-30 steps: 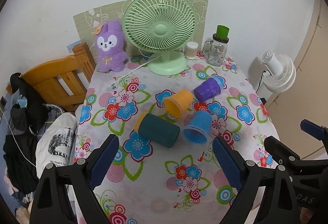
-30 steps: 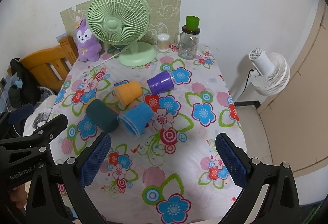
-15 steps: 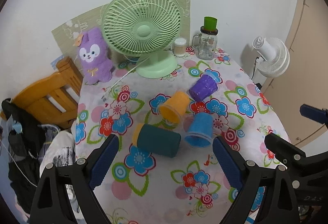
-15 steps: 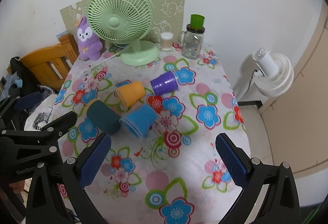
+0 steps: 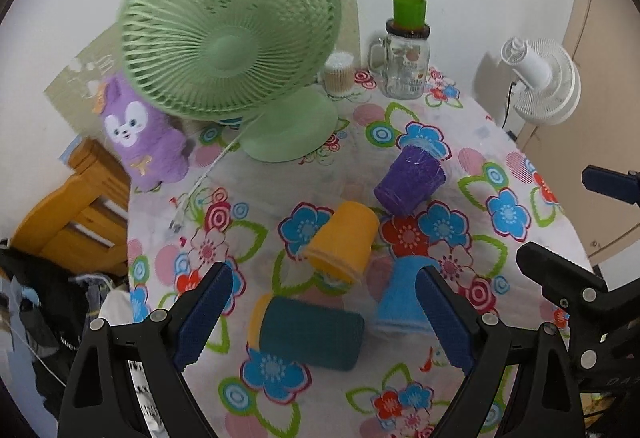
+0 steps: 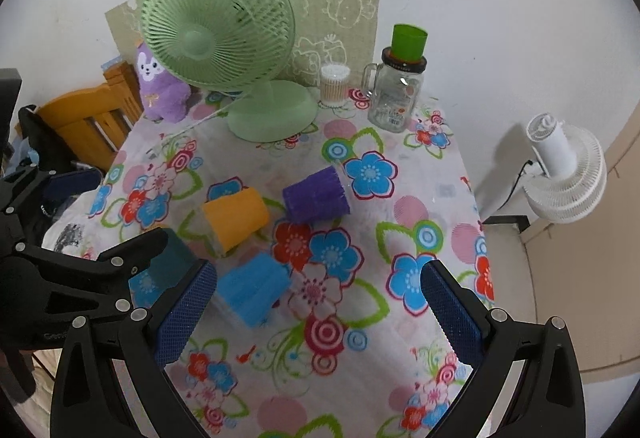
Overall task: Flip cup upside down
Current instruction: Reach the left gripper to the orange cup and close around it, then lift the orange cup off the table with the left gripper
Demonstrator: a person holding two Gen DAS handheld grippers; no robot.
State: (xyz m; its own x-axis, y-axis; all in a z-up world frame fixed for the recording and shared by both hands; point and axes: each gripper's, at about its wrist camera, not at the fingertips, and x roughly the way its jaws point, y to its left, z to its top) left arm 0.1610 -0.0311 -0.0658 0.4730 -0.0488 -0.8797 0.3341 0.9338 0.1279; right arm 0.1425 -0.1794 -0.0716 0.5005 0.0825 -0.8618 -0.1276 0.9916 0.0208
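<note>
Several plastic cups lie on their sides on the flowered tablecloth (image 5: 500, 173): a purple cup (image 5: 410, 179), an orange cup (image 5: 344, 244), a light blue cup (image 5: 400, 298) and a dark teal cup (image 5: 310, 332). My left gripper (image 5: 322, 320) is open and empty, its jaws either side of the teal cup and above it. My right gripper (image 6: 318, 316) is open and empty above the table, just right of the light blue cup (image 6: 254, 288). The purple cup (image 6: 316, 195), orange cup (image 6: 236, 217) and teal cup (image 6: 176, 262) also show in the right wrist view.
A green desk fan (image 5: 232, 37) stands at the back with its cord on the cloth. A purple plush toy (image 5: 142, 131), a cotton-swab jar (image 5: 339, 75) and a glass mug with a green cup on it (image 5: 406, 53) stand nearby. A wooden chair (image 5: 72, 222) is left, a white fan (image 5: 540, 77) right.
Both grippers have moved forward and down toward the cups, which now look larger. The left gripper now straddles the teal cup. Both stay open. The cups have not moved.
</note>
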